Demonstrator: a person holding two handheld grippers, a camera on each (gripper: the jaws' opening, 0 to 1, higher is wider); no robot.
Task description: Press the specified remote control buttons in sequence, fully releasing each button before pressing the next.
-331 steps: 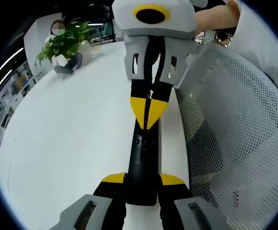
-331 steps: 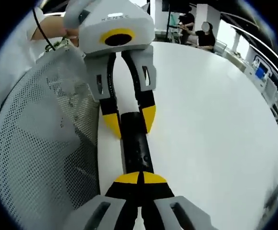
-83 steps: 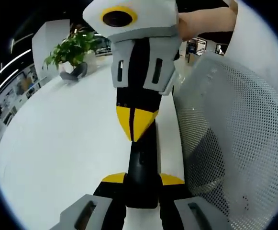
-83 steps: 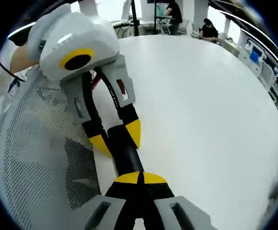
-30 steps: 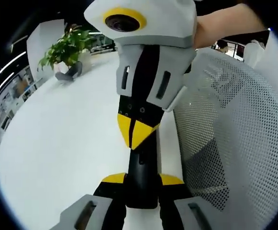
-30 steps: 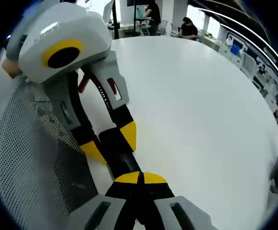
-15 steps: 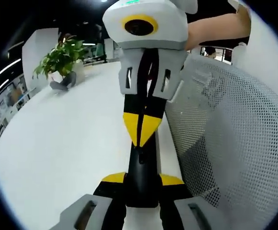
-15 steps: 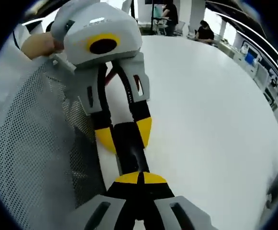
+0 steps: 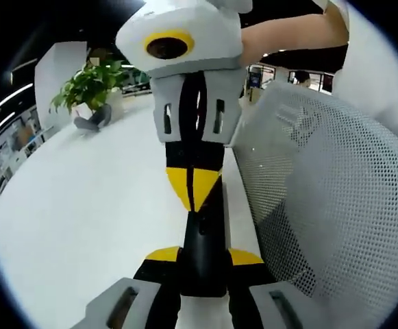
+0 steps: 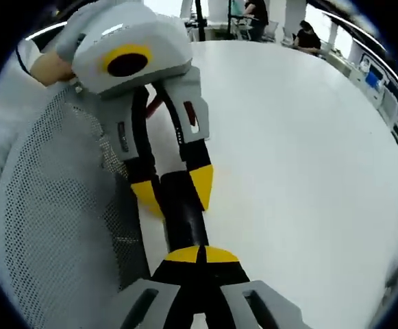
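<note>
while clamped by left gripper (image 9: pixel 204 257), remote (image 9: pixel 205 236) apparently points lengthwise toward right gripper (image 9: pixel 193 186)

In the left gripper view, bare white desk (image 9: pixel 82 205) lies open left of the jaws as far as a potted plant (image 9: pixel 89 82) well ahead; a mesh chair back (image 9: pixel 322 205) crowds close on their right. In the right gripper view, open desk spreads right of the jaws, the chair back on their left.

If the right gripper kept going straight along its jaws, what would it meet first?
The black remote, which its shut tips already touch. Beyond that, the left gripper clamped around the remote's far end. Depth past that is unclear.
</note>
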